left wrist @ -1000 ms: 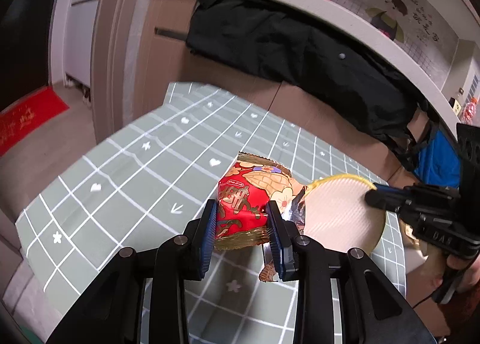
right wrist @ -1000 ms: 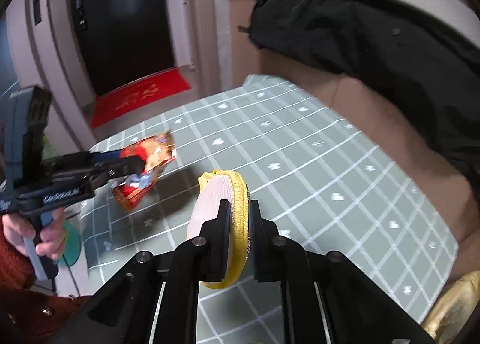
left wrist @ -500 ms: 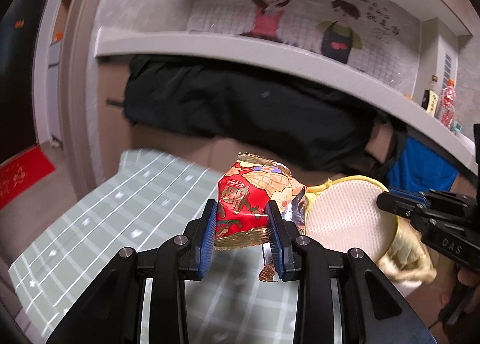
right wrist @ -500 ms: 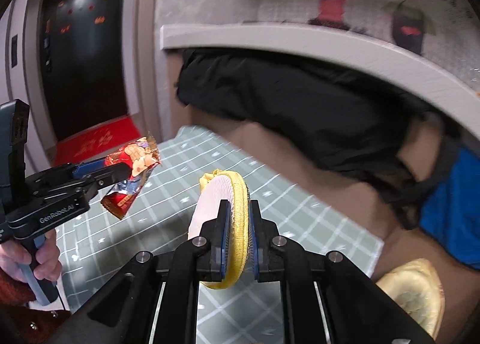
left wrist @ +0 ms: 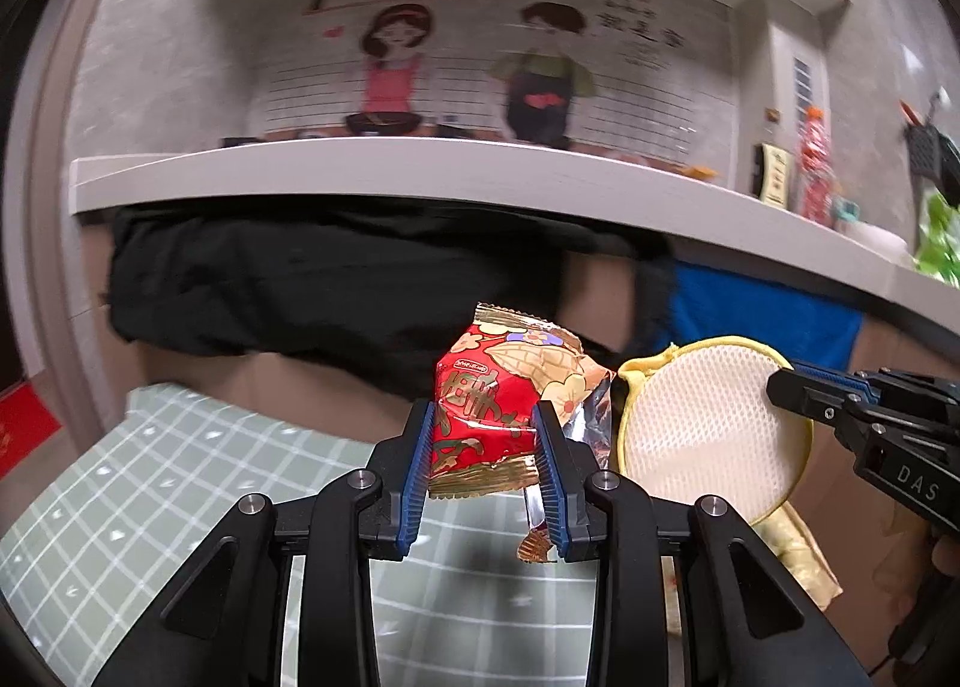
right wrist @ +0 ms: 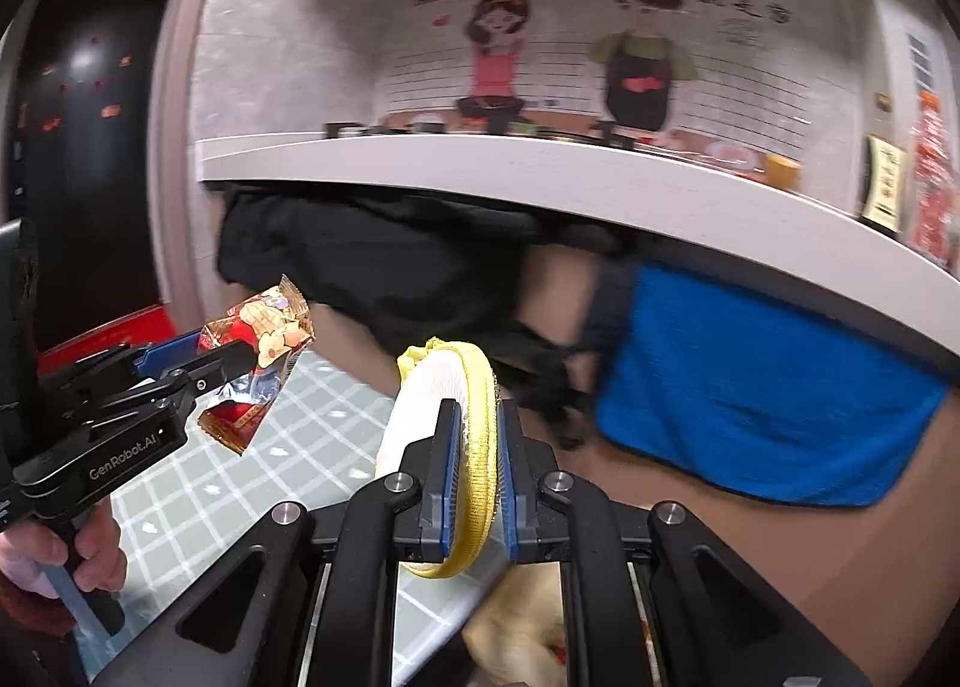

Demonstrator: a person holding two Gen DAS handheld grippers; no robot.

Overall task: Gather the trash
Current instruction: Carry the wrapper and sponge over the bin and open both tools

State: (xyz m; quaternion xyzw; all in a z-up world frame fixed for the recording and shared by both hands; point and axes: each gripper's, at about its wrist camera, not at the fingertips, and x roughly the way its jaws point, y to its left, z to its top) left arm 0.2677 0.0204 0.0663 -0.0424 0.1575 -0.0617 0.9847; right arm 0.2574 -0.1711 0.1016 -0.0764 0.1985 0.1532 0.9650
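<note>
Gripping trash in both grippers above the checked tablecloth [left wrist: 150, 483]

Left gripper [left wrist: 483, 435], part-open, clamps an upright red snack wrapper [left wrist: 486, 387]; right gripper [right wrist: 480, 435], nearly closed, pinches an edge-on yellow-rimmed mesh pad [right wrist: 474, 387].

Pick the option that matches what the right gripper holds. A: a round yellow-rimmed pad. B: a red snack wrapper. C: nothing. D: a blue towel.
A: the right gripper is clamped on the yellow rim of the round pad, while the red wrapper sits in the left gripper.
</note>
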